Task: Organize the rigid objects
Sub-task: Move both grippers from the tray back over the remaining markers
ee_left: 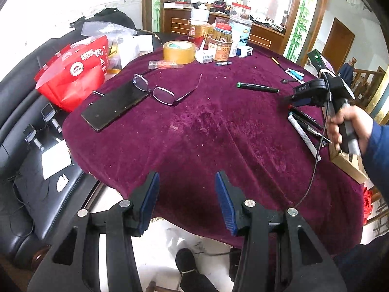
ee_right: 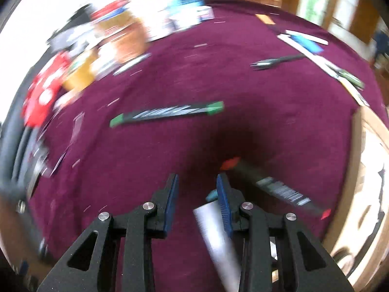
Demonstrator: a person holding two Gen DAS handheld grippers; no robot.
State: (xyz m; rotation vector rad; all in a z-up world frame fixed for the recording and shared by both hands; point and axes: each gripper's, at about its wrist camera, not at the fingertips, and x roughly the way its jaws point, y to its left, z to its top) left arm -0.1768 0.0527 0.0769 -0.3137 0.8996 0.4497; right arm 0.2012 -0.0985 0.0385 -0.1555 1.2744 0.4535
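Note:
My left gripper (ee_left: pixel 188 182) hangs open over the near edge of the maroon tablecloth (ee_left: pixel 206 133) with nothing between its fingers. Ahead of it lie spectacles (ee_left: pixel 158 92), a black phone (ee_left: pixel 114 107) and a green-capped black marker (ee_left: pixel 257 87). A hand holds my right gripper (ee_left: pixel 295 101) at the right, above a bunch of pens (ee_left: pixel 304 126). In the blurred right wrist view my right gripper (ee_right: pixel 196 182) is open just above the cloth. A white pen (ee_right: pixel 214 231) runs under its right finger. A red-capped black marker (ee_right: pixel 267 182) lies just right of it, and the green-capped marker (ee_right: pixel 167 113) farther ahead.
A tape roll (ee_left: pixel 179 52), jars and boxes (ee_left: pixel 221 46) crowd the far side. A red bag (ee_left: pixel 73 73) sits at the left edge by a black sofa (ee_left: pixel 22 121). A wooden tray (ee_left: pixel 350 168) stands at the right edge. More pens (ee_right: pixel 304 41) lie at the far right.

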